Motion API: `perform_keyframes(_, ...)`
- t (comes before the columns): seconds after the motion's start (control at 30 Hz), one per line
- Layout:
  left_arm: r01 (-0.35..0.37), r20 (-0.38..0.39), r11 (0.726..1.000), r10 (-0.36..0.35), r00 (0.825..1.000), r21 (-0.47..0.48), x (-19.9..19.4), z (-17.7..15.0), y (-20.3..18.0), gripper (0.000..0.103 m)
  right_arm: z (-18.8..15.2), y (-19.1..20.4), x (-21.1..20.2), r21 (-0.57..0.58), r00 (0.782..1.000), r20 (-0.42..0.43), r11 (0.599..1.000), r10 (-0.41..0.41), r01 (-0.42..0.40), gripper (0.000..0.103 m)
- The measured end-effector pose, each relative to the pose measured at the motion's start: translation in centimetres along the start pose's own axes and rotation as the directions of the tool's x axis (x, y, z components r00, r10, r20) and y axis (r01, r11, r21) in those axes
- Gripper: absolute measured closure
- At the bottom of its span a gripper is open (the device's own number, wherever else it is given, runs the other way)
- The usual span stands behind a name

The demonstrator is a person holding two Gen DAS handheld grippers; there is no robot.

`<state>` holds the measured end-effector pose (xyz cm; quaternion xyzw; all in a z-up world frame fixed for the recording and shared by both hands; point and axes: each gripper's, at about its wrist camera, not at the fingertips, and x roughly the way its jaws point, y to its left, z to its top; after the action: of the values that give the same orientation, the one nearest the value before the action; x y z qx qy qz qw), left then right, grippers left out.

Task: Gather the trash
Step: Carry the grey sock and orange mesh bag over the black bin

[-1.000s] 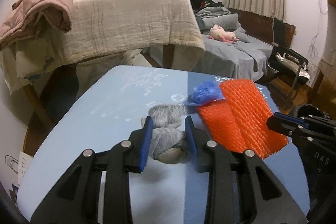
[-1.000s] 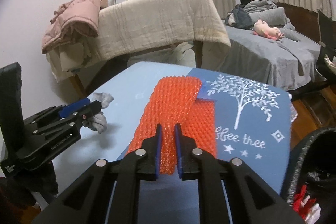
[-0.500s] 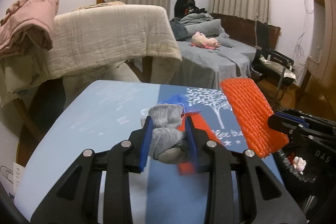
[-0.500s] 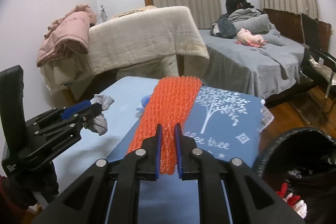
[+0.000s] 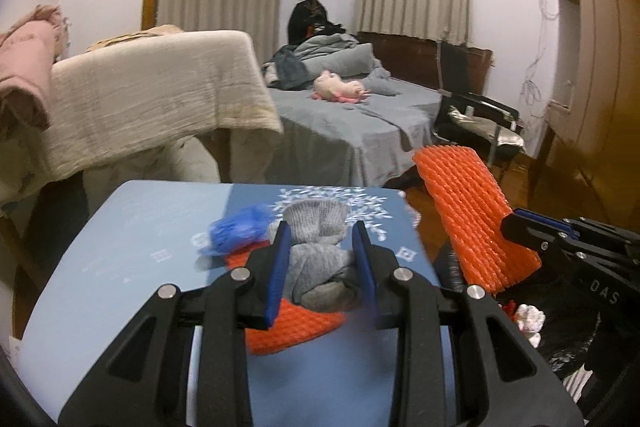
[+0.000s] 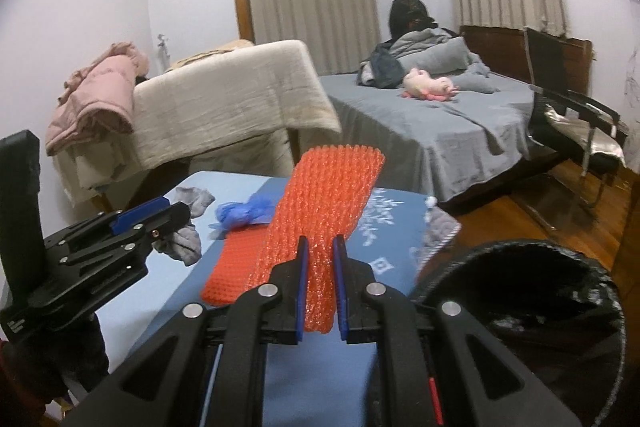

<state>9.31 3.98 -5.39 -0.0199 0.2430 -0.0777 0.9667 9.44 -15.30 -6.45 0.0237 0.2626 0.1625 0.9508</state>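
Left tool (image 5: 320, 267) clamped on balled grey sock (image 5: 320, 259). Right tool (image 6: 320, 291) pinched tight on orange foam net (image 6: 324, 211) (beside black bin (image 6: 560, 307)).

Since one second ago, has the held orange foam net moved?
Yes. The orange foam net has lifted off the blue tablecloth and swung right toward the black trash bin, clamped in the right gripper.
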Motion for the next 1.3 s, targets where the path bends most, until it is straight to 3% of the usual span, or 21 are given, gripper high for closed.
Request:
perform_keyframes(0.33,0.107,-0.003,0.993,-0.107,0.994,0.044,1.1,0.6,-5.5,0.073,-0.5,-5.1,-2.9,0.051,0.995,0.017,0.994,-0.099,0.098,0.091)
perform_keyframes(0.73,0.246,-0.024,0.963,-0.244,0.969,0.112,3.0,0.2,-13.0,0.073,-2.4,-11.2,-6.1,0.121,0.971,-0.001,0.964,-0.238,0.236,0.091)
perform_keyframes(1.3,0.355,-0.08,0.921,-0.346,0.935,0.163,6.4,-0.6,-19.5,0.072,-5.6,-17.2,-8.1,0.181,0.933,-0.066,0.915,-0.354,0.36,0.091)
